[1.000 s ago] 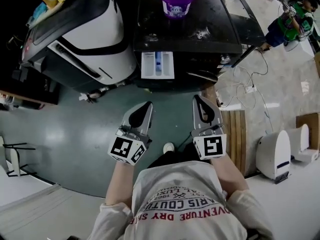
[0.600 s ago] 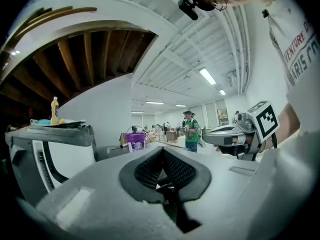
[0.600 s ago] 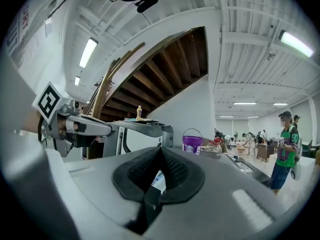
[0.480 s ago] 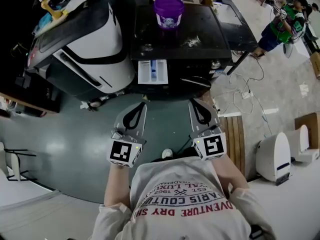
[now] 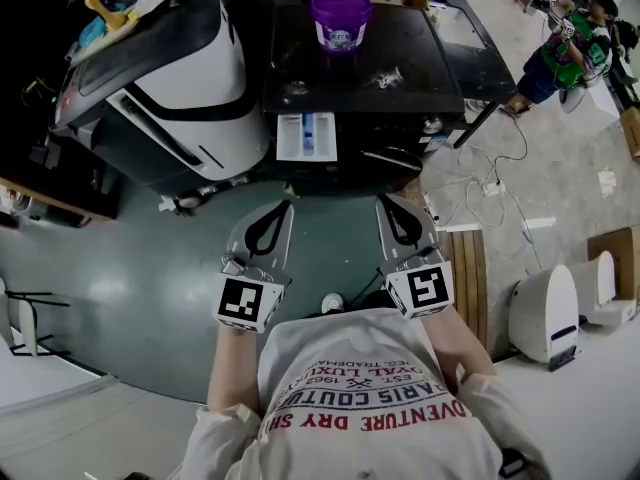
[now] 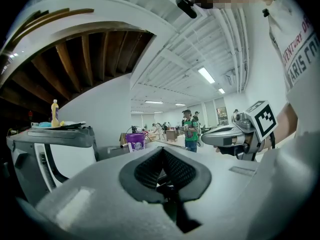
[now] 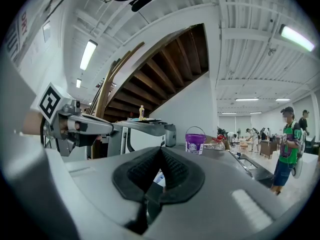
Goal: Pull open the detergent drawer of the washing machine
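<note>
The detergent drawer (image 5: 306, 134) juts open from the front of the black washing machine (image 5: 400, 63), well apart at 12 o'clock from the left gripper (image 5: 280, 210) and right gripper (image 5: 386, 204), each with jaws pressed together on nothing

Ceiling strip lights (image 7: 88, 55) are glaring white in both gripper views, flaring at their edges. The head view is looking dim and grey, the black top of the washing machine (image 5: 400, 58) swallowing detail while the floor (image 5: 150, 268) is giving a soft sheen. Fisheye bending is curving every edge, and black corners are closing in.
</note>
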Demonstrator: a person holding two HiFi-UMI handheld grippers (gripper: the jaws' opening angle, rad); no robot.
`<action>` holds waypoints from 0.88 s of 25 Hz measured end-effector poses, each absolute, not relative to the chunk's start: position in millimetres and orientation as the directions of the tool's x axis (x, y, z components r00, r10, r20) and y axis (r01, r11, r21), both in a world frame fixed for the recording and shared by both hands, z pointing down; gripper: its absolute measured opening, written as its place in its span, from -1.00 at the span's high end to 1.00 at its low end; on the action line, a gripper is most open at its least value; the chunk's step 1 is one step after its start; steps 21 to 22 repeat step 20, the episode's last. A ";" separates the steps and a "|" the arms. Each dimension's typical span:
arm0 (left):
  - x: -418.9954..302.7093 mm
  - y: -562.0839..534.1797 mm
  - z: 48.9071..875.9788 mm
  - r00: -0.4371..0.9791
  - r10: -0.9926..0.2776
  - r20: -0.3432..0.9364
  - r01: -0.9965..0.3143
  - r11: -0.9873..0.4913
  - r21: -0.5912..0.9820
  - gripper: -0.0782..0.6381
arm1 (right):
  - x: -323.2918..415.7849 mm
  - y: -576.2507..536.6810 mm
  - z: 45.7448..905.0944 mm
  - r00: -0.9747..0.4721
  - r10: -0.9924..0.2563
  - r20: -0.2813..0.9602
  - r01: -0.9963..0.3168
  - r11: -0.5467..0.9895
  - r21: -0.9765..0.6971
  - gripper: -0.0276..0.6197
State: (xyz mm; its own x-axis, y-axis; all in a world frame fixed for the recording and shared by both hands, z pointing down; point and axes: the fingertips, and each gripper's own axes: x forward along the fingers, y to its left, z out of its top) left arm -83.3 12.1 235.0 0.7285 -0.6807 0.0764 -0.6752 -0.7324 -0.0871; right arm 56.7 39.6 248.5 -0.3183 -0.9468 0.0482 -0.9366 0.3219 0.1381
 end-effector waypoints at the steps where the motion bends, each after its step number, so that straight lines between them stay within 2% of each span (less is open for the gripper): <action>1: -83.8 12.3 235.6 0.729 -0.680 0.076 -0.675 -0.733 -0.086 0.78 | 55.6 39.7 248.2 -0.319 -0.947 0.046 -0.937 0.322 0.138 0.91; 22: -93.7 7.0 229.8 0.738 -0.671 0.063 -0.670 -0.741 -0.037 0.78 | 47.6 34.7 252.0 -0.305 -0.951 0.050 -0.942 0.309 0.133 0.91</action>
